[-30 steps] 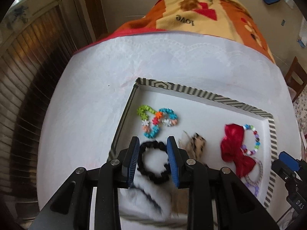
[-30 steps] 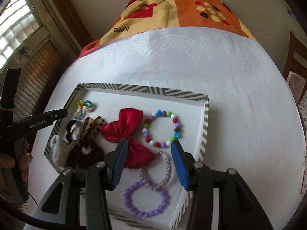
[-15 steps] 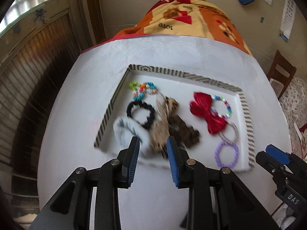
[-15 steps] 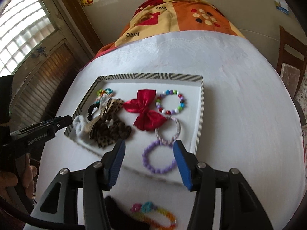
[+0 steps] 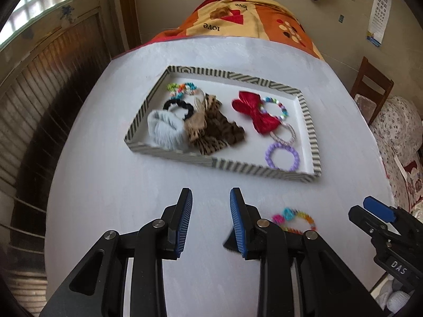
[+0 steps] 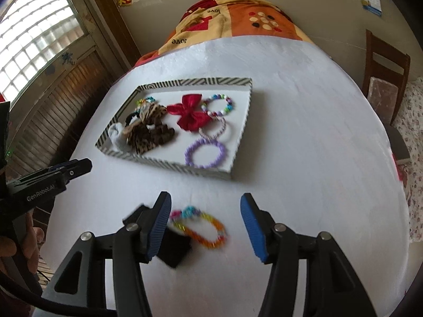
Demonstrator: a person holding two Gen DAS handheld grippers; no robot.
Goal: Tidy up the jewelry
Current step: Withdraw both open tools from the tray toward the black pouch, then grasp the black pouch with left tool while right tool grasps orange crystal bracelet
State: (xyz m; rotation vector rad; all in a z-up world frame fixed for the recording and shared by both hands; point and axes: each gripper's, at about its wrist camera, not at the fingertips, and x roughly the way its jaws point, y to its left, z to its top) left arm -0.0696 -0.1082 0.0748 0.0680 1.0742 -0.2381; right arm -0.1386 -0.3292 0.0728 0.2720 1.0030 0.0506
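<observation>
a table under a white cloth (image 6: 304, 132) carries a striped-rimmed tray (image 6: 239, 134), a multicoloured bead bracelet (image 6: 203, 225) lying nearer the camera, and just beside it a blurred black thing (image 6: 175, 247), perhaps cloth, touching the bracelet.

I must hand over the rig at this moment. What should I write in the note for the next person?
Left hand-held gripper: open, empty, over bare tablecloth.
Right hand-held gripper: empty, jaws just opening, over the rainbow bracelet.
Done: scrunchies, red bow, bead bracelets and purple bracelet lie in the striped tray.
Left: rainbow bracelet and a dark item beside it are on the cloth, outside the tray.
</observation>
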